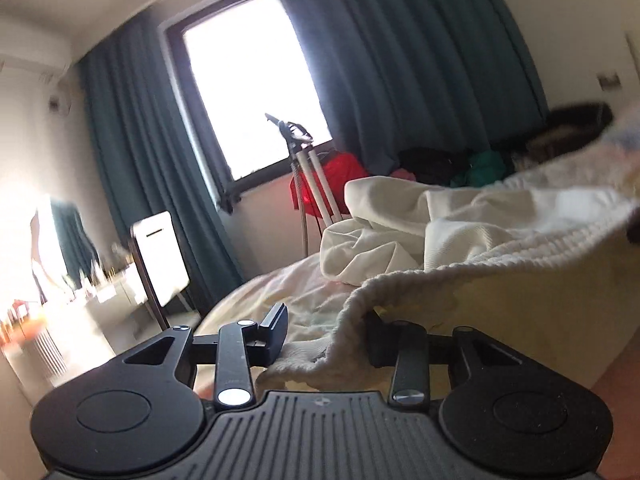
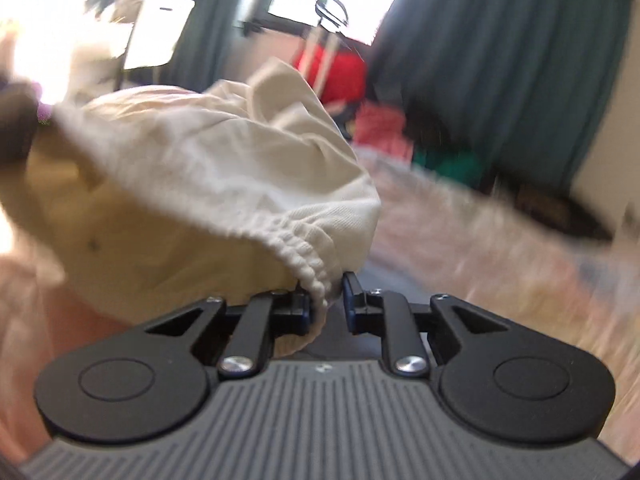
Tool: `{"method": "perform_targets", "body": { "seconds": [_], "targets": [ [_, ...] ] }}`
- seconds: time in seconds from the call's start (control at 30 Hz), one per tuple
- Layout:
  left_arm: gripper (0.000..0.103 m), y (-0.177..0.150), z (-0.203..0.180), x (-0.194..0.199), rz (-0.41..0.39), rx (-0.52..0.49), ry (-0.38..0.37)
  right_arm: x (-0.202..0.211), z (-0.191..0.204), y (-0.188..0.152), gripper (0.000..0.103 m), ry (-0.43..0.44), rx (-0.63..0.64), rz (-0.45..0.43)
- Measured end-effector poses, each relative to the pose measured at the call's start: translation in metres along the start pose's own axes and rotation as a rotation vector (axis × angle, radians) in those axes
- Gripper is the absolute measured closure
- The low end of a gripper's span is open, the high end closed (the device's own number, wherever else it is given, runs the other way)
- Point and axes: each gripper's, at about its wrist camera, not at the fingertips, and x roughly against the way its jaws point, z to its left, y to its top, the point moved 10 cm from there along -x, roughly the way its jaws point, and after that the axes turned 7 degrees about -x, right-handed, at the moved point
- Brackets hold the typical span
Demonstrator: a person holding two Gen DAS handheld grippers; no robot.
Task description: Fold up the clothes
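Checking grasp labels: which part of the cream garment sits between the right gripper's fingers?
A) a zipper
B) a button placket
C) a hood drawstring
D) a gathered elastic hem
D: in the right wrist view the cream garment's ruched elastic hem runs down between the right gripper's fingers.

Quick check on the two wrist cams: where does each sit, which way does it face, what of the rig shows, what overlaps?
Left wrist: on the left gripper, facing the window over the bed; cream garment draped across its fingers.
Right wrist: on the right gripper, facing the same window wall; elastic hem between its fingers.
Shared: garment, teal curtains, red bag, white chair.
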Motion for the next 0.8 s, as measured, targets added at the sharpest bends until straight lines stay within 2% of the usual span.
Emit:
{"method": "perform_targets", "body": {
  "seconds": [0.07, 0.1, 0.13, 0.23, 0.3, 0.37, 0.47, 0.57, 0.67, 0.73, 0.8],
  "targets": [
    [0.062, -0.010, 0.015, 0.008, 0.069, 0.135, -0.046, 0.012, 0.012, -0.001, 0.084, 0.004, 0.115, -0.015],
    [0.077, -0.018, 0.019, 0.010, 0.112, 0.181, -0.065, 0.015, 0.019, -0.005, 0.084, 0.013, 0.168, -0.009],
    [0.080, -0.029, 0.020, 0.009, 0.169, 0.199, -0.069, 0.014, 0.028, -0.012, 0.084, 0.032, 0.212, 0.017],
    [0.079, -0.063, 0.018, 0.000, 0.340, 0.192, -0.066, 0.010, 0.053, -0.036, 0.084, 0.086, 0.339, 0.094],
    [0.078, -0.079, 0.012, -0.005, 0.404, 0.147, -0.060, 0.001, 0.062, -0.050, 0.083, 0.101, 0.368, 0.146],
    [0.076, -0.088, 0.008, -0.005, 0.432, 0.105, -0.045, -0.003, 0.065, -0.054, 0.081, 0.118, 0.359, 0.177],
    [0.075, -0.098, 0.004, 0.007, 0.444, 0.087, -0.020, 0.001, 0.055, -0.043, 0.080, 0.171, 0.247, 0.188],
    [0.072, -0.096, 0.004, 0.010, 0.452, 0.102, -0.036, 0.015, 0.036, -0.028, 0.081, 0.276, 0.051, 0.190],
    [0.069, -0.084, 0.008, 0.024, 0.436, 0.132, -0.085, 0.026, 0.013, -0.017, 0.080, 0.394, -0.166, 0.193],
    [0.055, -0.075, 0.015, 0.040, 0.408, 0.187, -0.128, 0.031, -0.004, -0.010, 0.079, 0.450, -0.314, 0.179],
    [0.052, -0.065, 0.023, 0.058, 0.358, 0.258, -0.178, 0.034, -0.022, -0.004, 0.077, 0.480, -0.457, 0.163]
  ]
}}
